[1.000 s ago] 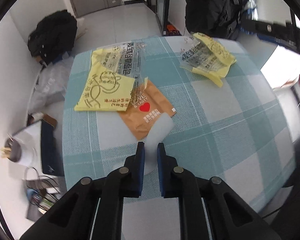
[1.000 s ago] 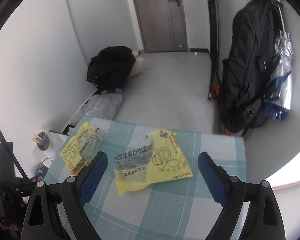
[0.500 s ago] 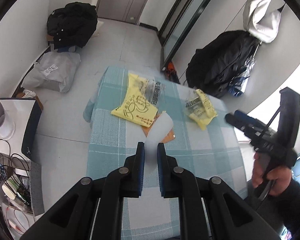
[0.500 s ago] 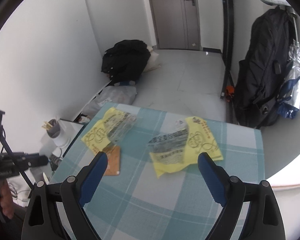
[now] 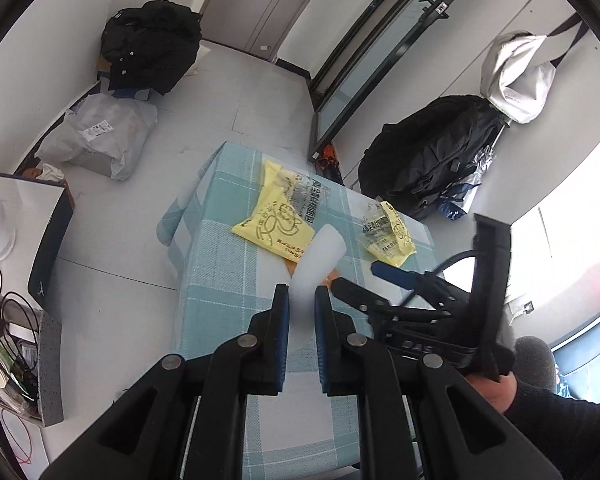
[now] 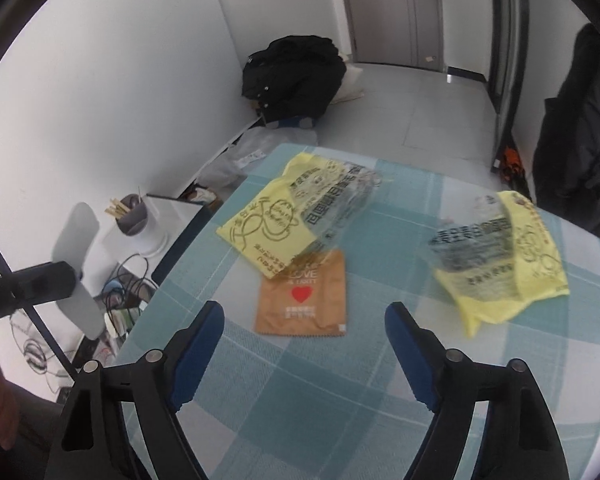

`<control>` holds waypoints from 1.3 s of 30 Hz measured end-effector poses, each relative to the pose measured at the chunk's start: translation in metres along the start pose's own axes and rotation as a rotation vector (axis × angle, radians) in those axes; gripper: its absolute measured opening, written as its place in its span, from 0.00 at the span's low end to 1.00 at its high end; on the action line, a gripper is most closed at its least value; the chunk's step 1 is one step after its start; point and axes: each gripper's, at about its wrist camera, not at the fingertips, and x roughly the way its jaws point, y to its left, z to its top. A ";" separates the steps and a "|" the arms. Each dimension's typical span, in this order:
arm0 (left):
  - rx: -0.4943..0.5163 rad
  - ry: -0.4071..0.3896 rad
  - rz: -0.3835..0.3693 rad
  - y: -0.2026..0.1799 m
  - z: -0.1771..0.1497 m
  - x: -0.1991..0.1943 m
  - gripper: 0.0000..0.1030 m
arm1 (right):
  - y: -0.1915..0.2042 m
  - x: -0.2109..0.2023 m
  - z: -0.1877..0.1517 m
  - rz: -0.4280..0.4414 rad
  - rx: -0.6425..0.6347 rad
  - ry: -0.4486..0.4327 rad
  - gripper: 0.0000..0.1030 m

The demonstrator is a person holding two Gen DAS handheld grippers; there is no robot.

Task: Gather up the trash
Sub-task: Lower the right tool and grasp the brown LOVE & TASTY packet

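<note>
The left gripper [image 5: 302,300] pinches a white strip [image 5: 318,256]; the right gripper [image 6: 304,320] (spread wide) hovers before the brown wrapper [image 6: 302,294].

Daylight, bright, from window [image 5: 560,216] at right of left wrist view; window blown out white, no detail. Walls evenly lit, shadows soft and faint. Strong fisheye bend in both views: door frames curve, corners fall into black vignette. Right wrist view motion-blurred: yellow wrappers [image 6: 504,256] smeared, print hard to read; brown packet [image 6: 302,294] a little sharper. White strip [image 5: 316,264] between left gripper [image 5: 302,304] fingers soft, out of focus. Tablecloth [image 6: 340,400] weave softened in right wrist view.
</note>
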 end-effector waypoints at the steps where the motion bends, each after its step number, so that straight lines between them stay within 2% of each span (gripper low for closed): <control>1: -0.005 -0.004 -0.002 0.002 0.001 -0.002 0.08 | 0.002 0.007 0.001 -0.005 -0.005 0.012 0.76; 3: -0.020 -0.015 -0.007 0.005 0.003 -0.005 0.08 | 0.004 0.023 0.003 -0.016 -0.007 0.046 0.70; 11: -0.074 -0.016 -0.005 0.020 0.004 -0.006 0.08 | 0.031 0.051 0.001 -0.131 -0.116 0.073 0.71; 15: -0.091 -0.013 -0.007 0.023 0.004 -0.006 0.08 | 0.036 0.052 0.000 -0.137 -0.136 0.059 0.62; 22: -0.100 -0.010 -0.011 0.022 0.004 -0.006 0.08 | 0.027 0.036 -0.018 -0.130 -0.148 0.066 0.62; 32: -0.076 0.020 -0.004 0.009 0.005 0.005 0.08 | -0.003 -0.014 -0.064 -0.116 -0.120 0.103 0.57; 39: -0.070 0.020 0.002 -0.002 0.007 0.010 0.08 | -0.006 -0.020 -0.073 -0.129 -0.149 0.096 0.55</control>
